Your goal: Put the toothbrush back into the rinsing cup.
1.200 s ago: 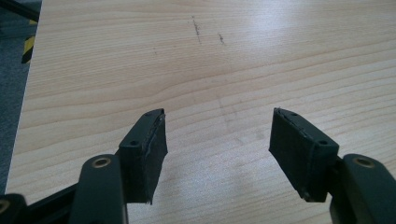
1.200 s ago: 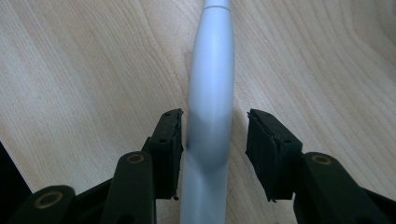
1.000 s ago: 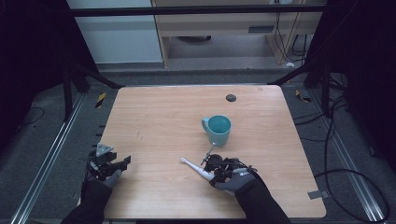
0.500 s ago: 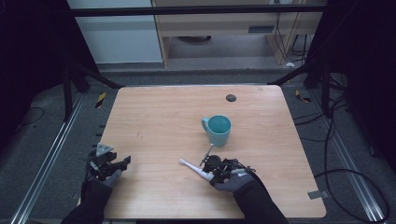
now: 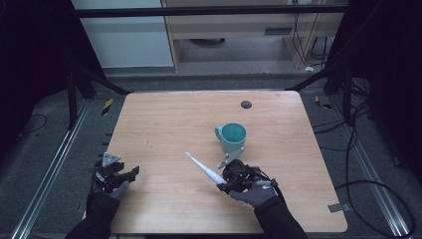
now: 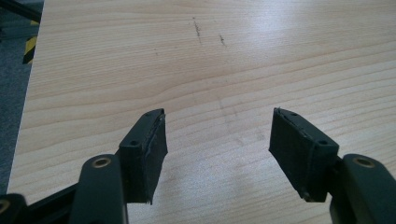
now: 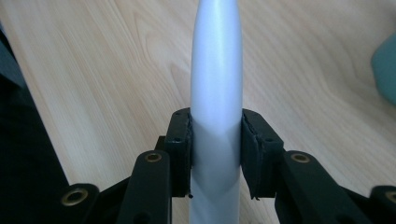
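Right gripper (image 5: pixel 222 183) clamped on white toothbrush (image 5: pixel 204 170); left gripper (image 5: pixel 130 174) idle, jaws apart

Right hand (image 5: pixel 254 193) low at the near edge of the wooden table (image 5: pixel 164 124), gripper pointing left and away; its pads (image 7: pixel 180 144) press both sides of the toothbrush handle, thin end slanting out over the tabletop toward table centre. Teal mug (image 5: pixel 232 137) stands upright just beyond this gripper, handle to the left. Left hand (image 5: pixel 107 186) at the near left corner, gripper aimed right over bare wood, nothing between its pads (image 6: pixel 152 151)
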The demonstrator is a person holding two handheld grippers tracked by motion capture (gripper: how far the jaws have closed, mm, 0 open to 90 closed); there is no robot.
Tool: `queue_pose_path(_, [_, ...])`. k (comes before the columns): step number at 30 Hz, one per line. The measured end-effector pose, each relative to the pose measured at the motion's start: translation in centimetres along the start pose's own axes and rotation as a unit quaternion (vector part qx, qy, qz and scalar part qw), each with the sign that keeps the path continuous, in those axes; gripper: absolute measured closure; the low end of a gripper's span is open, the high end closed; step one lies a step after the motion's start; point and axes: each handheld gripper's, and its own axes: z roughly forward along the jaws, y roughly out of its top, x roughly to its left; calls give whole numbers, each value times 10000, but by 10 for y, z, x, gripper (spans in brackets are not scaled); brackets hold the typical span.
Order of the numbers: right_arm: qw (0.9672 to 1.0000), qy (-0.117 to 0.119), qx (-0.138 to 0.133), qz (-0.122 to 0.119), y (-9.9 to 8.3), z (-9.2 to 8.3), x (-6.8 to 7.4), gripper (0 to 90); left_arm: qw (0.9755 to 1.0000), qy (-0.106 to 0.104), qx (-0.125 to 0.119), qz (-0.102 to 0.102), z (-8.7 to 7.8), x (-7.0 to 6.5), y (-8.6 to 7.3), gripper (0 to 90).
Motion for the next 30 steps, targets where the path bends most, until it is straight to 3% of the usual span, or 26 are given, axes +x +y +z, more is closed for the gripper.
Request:
queue_pose_path(6, [9971,-128,-740,136,6,-12,-2,663,10000,1,-5,0,0,0,0,357])
queue_pose_path(13, [9859,-299,-1604,360,18,-24,-6,663,10000,5,-6,-1,0,0,0,356])
queue_pose_path(18, [9755,-421,-2084,558,29,-28,-12,663,10000,4,-8,-3,0,0,0,357])
queue_pose_path(23, [9611,-679,-2553,805,34,-28,-22,663,10000,13,-8,-5,0,0,0,357])
queue_pose_path(30, [9441,-896,-2978,1094,43,-33,-36,663,10000,9,-10,-2,0,0,0,358])
